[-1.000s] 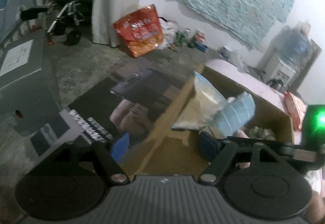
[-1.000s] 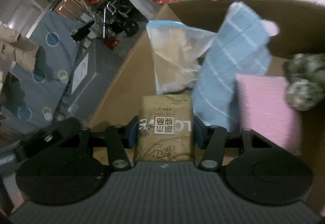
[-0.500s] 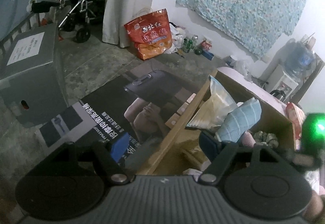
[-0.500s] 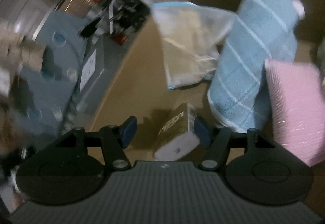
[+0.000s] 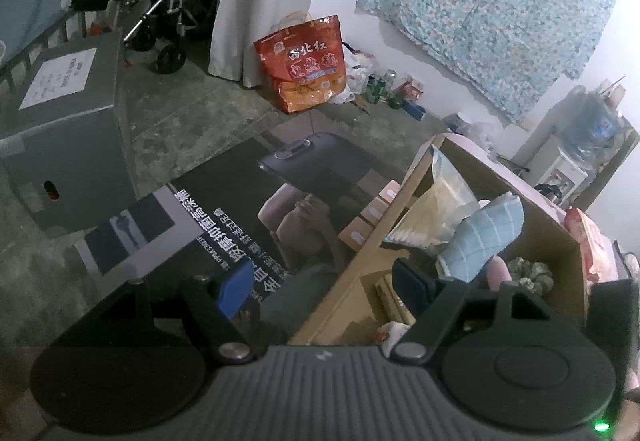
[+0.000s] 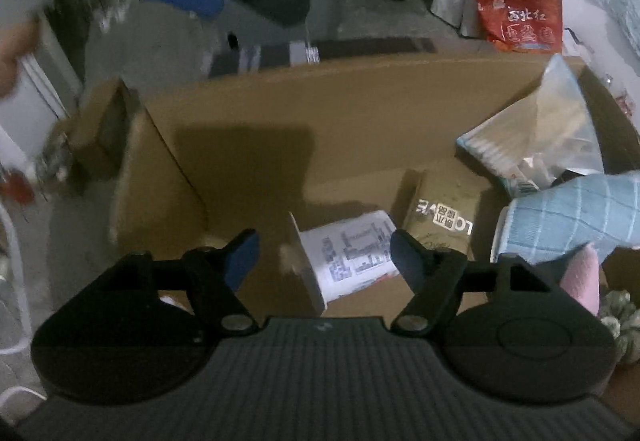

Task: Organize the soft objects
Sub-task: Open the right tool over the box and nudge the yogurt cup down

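Note:
An open cardboard box [image 6: 360, 113] holds the soft objects. Inside lie a gold tissue pack [image 6: 444, 213], a clear zip bag [image 6: 544, 133], a blue checked towel [image 6: 560, 217], a pink cloth [image 6: 586, 275] and a mottled green plush [image 6: 624, 325]. A white printed packet [image 6: 348, 253] lies on the box floor just ahead of my right gripper [image 6: 324, 257], which is open and empty above it. My left gripper [image 5: 320, 285] is open and empty, straddling the box's left wall [image 5: 360, 253]. The towel [image 5: 484, 237], zip bag [image 5: 436, 209] and plush [image 5: 528, 273] also show in the left wrist view.
A dark printed carton [image 5: 240, 209] lies flat beside the box. A grey box [image 5: 68, 121] stands left, an orange shopping bag [image 5: 304, 61] by the wall, a wheelchair [image 5: 168, 21] behind. A water dispenser [image 5: 568, 165] stands at the right. A small cardboard box [image 6: 100, 129] sits left of the big one.
My right gripper opened and dropped the gold tissue pack into the box, then swung left and pulled back. My left gripper rose and drew back from the box.

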### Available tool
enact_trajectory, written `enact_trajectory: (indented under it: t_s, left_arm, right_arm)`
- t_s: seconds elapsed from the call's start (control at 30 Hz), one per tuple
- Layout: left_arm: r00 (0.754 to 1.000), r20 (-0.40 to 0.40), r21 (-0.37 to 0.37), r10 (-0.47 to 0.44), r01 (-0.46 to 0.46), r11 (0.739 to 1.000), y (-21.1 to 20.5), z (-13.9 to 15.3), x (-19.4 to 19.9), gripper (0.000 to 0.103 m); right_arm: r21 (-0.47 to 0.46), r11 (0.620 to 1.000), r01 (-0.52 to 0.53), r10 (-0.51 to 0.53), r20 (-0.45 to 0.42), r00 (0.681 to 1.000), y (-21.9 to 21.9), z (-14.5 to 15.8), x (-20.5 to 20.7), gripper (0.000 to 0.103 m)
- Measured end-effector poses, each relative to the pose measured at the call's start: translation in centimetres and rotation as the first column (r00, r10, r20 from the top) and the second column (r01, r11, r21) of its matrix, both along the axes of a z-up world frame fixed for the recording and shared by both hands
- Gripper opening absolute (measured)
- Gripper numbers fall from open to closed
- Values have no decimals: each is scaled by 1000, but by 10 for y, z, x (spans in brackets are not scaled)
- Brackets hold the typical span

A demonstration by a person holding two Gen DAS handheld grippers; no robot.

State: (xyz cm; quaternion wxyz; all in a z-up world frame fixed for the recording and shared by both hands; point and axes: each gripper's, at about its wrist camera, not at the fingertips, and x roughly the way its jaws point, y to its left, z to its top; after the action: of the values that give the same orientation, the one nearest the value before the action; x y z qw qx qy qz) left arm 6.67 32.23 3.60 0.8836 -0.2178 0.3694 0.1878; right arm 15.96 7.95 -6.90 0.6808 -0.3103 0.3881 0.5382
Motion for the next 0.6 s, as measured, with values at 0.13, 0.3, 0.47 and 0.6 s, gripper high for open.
enact_trajectory:
  t_s: [0.13,0.3,0.47,0.6]
  left_arm:
    - [1000,1,-1,-7,7,1000,-1,-1,-1,77]
    - [1000,1,-10,-14,14,1000,-1,-3,-1,77]
    - [1000,-1,-13,-9,9,1000,1,-5,-1,77]
    - [1000,-6,-19,-7,7,1000,3,-9,-1,77]
  right_arm:
    - [-49,997,55,-54,24,998,10,-16,3,66]
    - [15,987,160,-156,-145,977,6,-24,32,65]
    - [29,948,317,-250,-549,797,-16,-43,73,64]
    - [-77,907,414,-324,-755,570,-21,-72,97,65]
